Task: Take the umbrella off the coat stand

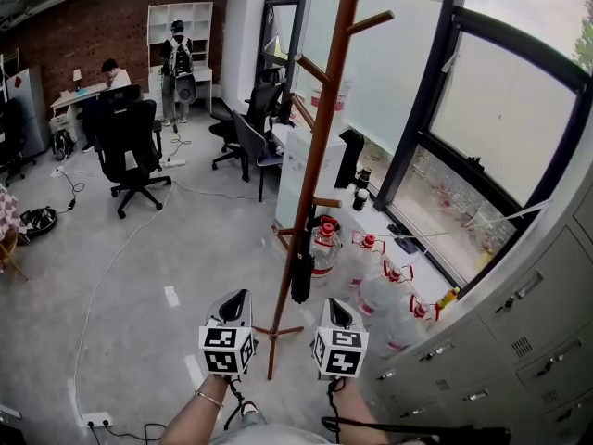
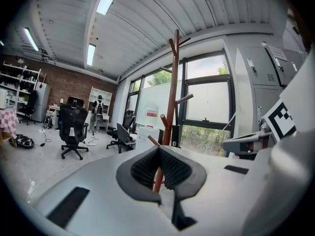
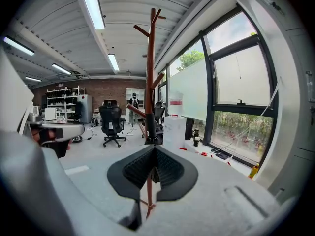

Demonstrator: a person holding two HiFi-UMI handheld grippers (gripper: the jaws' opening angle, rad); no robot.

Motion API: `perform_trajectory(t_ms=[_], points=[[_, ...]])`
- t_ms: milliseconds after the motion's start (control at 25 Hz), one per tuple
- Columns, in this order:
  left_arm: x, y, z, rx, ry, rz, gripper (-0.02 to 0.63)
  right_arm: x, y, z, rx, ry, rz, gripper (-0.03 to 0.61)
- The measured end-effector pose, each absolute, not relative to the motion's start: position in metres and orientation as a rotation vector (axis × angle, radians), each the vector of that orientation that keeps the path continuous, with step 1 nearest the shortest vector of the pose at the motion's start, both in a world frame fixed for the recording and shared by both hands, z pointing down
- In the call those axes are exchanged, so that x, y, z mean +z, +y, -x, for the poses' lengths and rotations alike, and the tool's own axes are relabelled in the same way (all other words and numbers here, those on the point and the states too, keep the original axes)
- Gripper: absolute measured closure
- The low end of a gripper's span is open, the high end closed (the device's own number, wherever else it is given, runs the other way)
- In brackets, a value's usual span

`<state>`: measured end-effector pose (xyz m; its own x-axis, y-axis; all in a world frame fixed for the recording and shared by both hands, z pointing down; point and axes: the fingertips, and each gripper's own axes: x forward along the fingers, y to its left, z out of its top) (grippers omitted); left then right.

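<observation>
Grey office floor [image 1: 167,248], window wall along its right edge, brick wall at the far end.

Nearest: left gripper [image 1: 236,297] and right gripper [image 1: 335,304], side by side and low in the head view. Both point at the coat stand [image 1: 320,137]. Each gripper view shows the pads pressed together with nothing between them, so both are closed and empty.

Coat stand: upright on the floor just ahead of the grippers, near the window-side edge. Umbrella [image 1: 301,276]: black, folded, hanging from a low peg close against the pole, tip down, clear of the floor. Neither gripper touches it. Water bottles [image 1: 371,286] lie on the floor just beyond the stand's feet.

Far: office chair [image 1: 130,146], desks and two people by the brick wall.

Step in hand (judgement): approach, with no grasp begun. Next move calls for opening one gripper, closing it round the umbrella's upper part, then lifting it up and off the peg without tipping the stand.
</observation>
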<state>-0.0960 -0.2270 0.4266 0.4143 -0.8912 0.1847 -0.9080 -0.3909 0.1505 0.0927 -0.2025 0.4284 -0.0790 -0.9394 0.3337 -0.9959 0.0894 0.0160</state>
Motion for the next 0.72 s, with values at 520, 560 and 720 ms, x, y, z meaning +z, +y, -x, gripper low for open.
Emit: perform_trajectory(t_ms=[520, 560, 720], points=[[0.430, -0.309, 0.090, 0.155, -1.531, -2.481, 0.610, 0.430, -0.269, -0.094, 0.325, -2.111, -1.955, 0.574], [0.433, -0.311, 0.089, 0.153, -1.531, -2.473, 0.610, 0.433, -0.270, -0.095, 0.332, -2.112, -1.950, 0.574], [0.437, -0.321, 0.080, 0.131, -1.538, -2.449, 0.610, 0.429, -0.286, -0.096, 0.328, -2.138, -1.926, 0.574]])
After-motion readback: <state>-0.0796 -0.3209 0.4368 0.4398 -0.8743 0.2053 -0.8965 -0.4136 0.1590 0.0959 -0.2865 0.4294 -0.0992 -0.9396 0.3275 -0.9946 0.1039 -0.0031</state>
